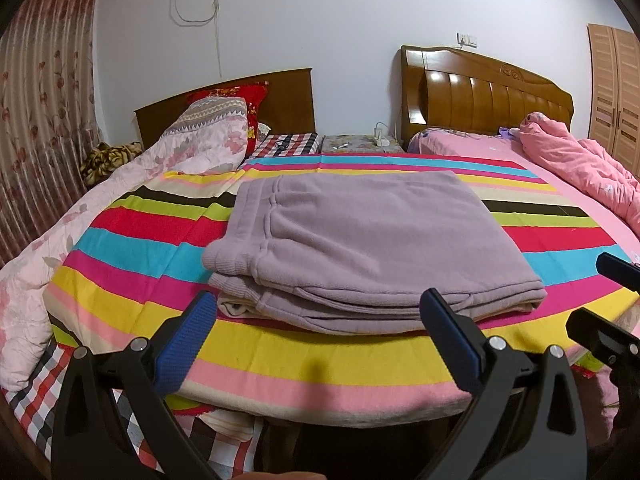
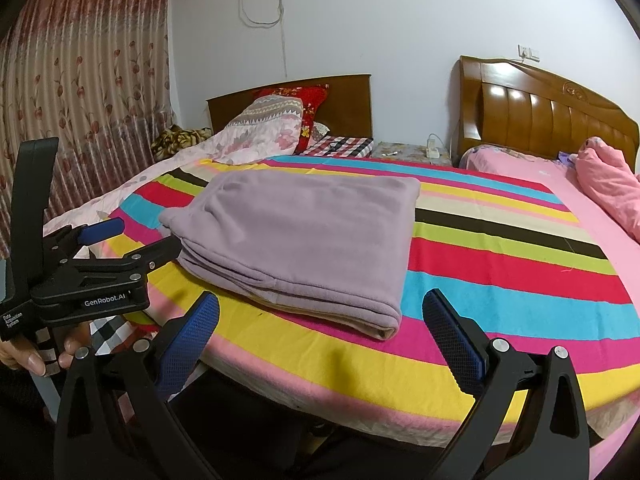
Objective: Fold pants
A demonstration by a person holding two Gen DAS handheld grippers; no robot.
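Pants point(image 1: 360, 240): mauve fleece, folded into a thick rectangle, ribbed waistband at the left edge; they lie on your striped blanket point(image 1: 132, 248).
Left gripper point(image 1: 320, 308): your jaws stand wide apart, empty.
Right gripper point(image 2: 320, 308): wide apart, empty too.
Writing: "GenRobot.AI" on your left gripper's body.

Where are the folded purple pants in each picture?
Left wrist view: the folded purple pants lie in the middle, on the striped blanket, just beyond the open tongs.
Right wrist view: the folded purple pants sit left of centre on the striped blanket.
Shared landmark: the red pillow behind.
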